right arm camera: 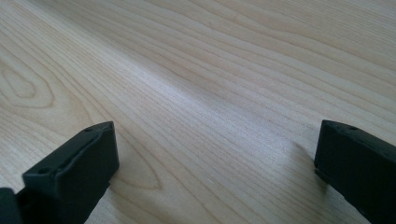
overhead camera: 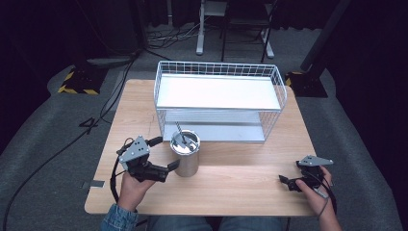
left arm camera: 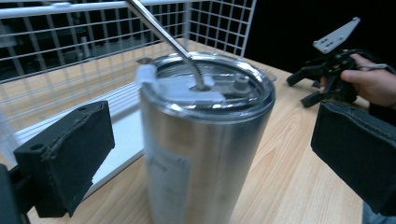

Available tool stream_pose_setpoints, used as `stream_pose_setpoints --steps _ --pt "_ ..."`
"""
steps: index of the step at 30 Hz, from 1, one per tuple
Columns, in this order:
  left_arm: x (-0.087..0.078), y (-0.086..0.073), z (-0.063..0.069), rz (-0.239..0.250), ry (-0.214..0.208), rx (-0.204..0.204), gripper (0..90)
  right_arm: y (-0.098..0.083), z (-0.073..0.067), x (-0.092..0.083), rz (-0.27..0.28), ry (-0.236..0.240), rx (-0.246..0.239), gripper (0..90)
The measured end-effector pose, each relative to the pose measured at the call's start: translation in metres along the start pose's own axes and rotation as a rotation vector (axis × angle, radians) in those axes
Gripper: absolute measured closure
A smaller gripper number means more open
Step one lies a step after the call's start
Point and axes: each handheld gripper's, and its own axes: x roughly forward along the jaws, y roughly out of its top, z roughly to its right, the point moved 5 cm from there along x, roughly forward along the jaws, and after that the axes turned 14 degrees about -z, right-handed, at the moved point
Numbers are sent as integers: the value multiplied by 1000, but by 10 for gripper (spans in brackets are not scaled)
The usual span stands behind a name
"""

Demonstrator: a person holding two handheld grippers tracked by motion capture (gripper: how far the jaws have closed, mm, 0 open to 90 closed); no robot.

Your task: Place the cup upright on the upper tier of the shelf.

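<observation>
A tall brushed-steel tumbler (overhead camera: 185,153) with a clear lid and a metal straw (left arm camera: 164,36) is seen upright on the pale wooden table (overhead camera: 240,183), just in front of the white wire-mesh two-tier rack (overhead camera: 219,98). The left gripper (overhead camera: 166,153) is held level at the tumbler, its black padded jaws spread wide on either side of the body and apart from it. The right gripper (overhead camera: 285,180) is held low over bare wood near the table's right front, well apart from the tumbler, its jaws likewise spread wide with nothing between them.

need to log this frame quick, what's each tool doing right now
Left tool: open, jaws either side of the steel tumbler, not clamped on it.
Right tool: open, holding nothing, over bare wooden table.
</observation>
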Motion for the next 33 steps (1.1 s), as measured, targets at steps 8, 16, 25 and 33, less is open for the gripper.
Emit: stream_pose_setpoints --steps 8,16,25,33 --pt "18 1 -1 -7 28 0 0 0 0 0 0 0 0 0" --pt "39 0 -1 -22 24 -7 0 0 0 0 0 0 1 0" --pt "55 0 -2 -25 56 -10 0 0 0 0 0 0 0 0" --pt "67 -2 -2 -26 63 -18 0 0 0 0 0 0 0 0"
